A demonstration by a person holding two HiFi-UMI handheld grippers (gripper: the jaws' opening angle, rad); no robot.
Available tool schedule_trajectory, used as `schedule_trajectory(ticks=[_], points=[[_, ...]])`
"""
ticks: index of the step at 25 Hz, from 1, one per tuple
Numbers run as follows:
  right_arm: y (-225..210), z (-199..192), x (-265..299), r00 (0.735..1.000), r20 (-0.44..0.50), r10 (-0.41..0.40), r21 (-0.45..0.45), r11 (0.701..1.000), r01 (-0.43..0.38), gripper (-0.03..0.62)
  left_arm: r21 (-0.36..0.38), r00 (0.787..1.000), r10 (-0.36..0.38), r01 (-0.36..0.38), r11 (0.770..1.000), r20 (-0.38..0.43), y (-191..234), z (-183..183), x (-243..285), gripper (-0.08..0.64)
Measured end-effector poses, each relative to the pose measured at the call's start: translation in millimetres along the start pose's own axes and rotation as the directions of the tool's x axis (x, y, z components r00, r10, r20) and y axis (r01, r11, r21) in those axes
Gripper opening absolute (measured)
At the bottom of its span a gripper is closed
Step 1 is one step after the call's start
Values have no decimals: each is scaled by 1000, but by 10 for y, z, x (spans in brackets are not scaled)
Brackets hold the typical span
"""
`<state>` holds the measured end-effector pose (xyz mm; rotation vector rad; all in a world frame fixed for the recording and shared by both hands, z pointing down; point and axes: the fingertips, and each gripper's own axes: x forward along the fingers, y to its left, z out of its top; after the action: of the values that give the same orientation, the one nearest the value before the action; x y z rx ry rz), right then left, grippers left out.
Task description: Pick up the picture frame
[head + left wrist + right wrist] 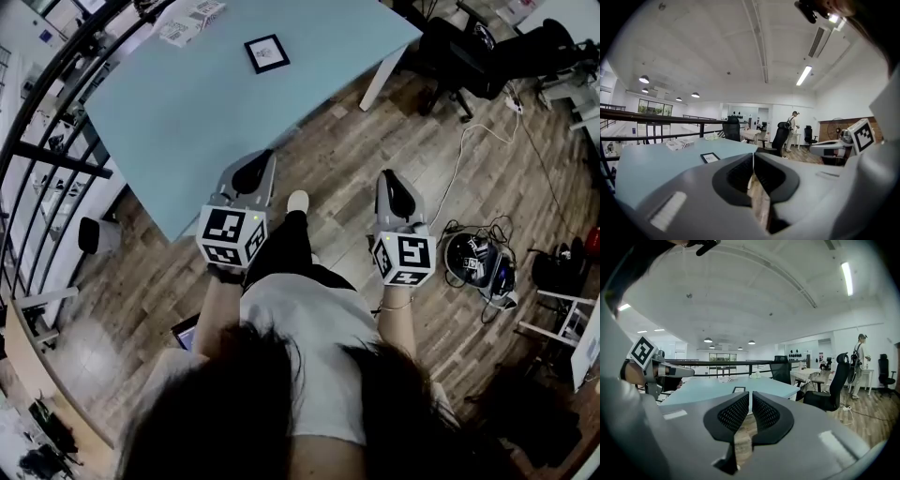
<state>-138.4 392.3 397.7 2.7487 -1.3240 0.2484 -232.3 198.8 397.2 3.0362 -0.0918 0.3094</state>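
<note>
The picture frame [267, 52], black-edged with a white middle, lies flat on the far part of the light blue table [169, 112]. It shows small in the left gripper view [710, 157] and in the right gripper view [738, 390]. Both grippers hang in front of the person's body, off the table's near corner and well short of the frame. My left gripper [247, 174] has its jaws together with nothing between them. My right gripper [390, 178], over the wooden floor, is likewise shut and empty. Each gripper view looks past its closed jaws toward the table.
Small boxes [192, 21] sit at the table's far edge. A black railing [56, 94] runs along the left side. Office chairs [469, 52] stand beyond the table's right corner; cables and a bag [478, 261] lie on the floor at right. A person [860, 357] stands far off.
</note>
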Motion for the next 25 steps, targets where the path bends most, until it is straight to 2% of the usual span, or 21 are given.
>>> schedule_trajectory(ticks=[8, 16, 25], points=[[-207, 124, 770, 1000, -5, 17, 1, 1000, -17, 22, -23, 999, -39, 38, 999, -10, 354, 97, 724, 60], [-348, 330, 1744, 998, -19, 57, 12, 998, -57, 71, -20, 1000, -26, 26, 999, -16, 933, 339, 1489, 83], [-281, 426, 2580, 994, -41, 98, 16, 995, -97, 71, -35, 1000, -1, 0, 999, -30, 1551, 426, 1967, 121]])
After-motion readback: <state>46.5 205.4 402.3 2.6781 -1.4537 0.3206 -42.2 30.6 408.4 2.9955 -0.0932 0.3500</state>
